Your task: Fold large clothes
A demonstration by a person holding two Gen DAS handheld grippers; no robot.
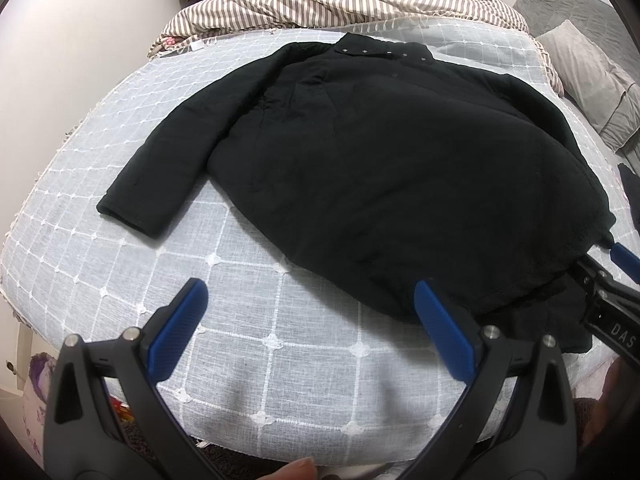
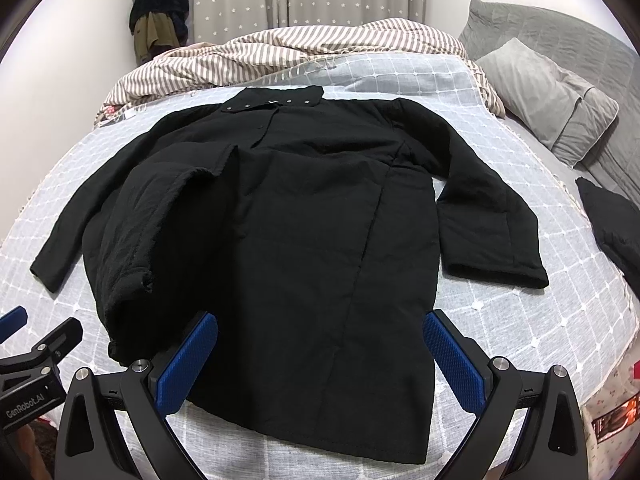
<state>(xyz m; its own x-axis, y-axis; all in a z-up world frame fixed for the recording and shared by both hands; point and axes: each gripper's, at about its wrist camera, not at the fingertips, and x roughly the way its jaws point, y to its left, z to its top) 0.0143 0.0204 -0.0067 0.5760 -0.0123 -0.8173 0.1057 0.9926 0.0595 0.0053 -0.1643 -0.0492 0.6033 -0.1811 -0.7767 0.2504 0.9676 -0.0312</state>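
Observation:
A large black coat lies spread on the bed, collar far, hem near me, both sleeves out to the sides. Its left front panel is partly turned back, showing fleecy lining. My left gripper is open, hovering over the bedspread at the hem's left corner, its right finger at the coat's edge. My right gripper is open, its fingers straddling the lower part of the coat just above the hem. Each gripper shows at the edge of the other's view.
The bed has a pale grey grid bedspread. A striped duvet is bunched at the far side, grey pillows at the right. Another black garment lies at the right edge. Clothes hang on the far wall.

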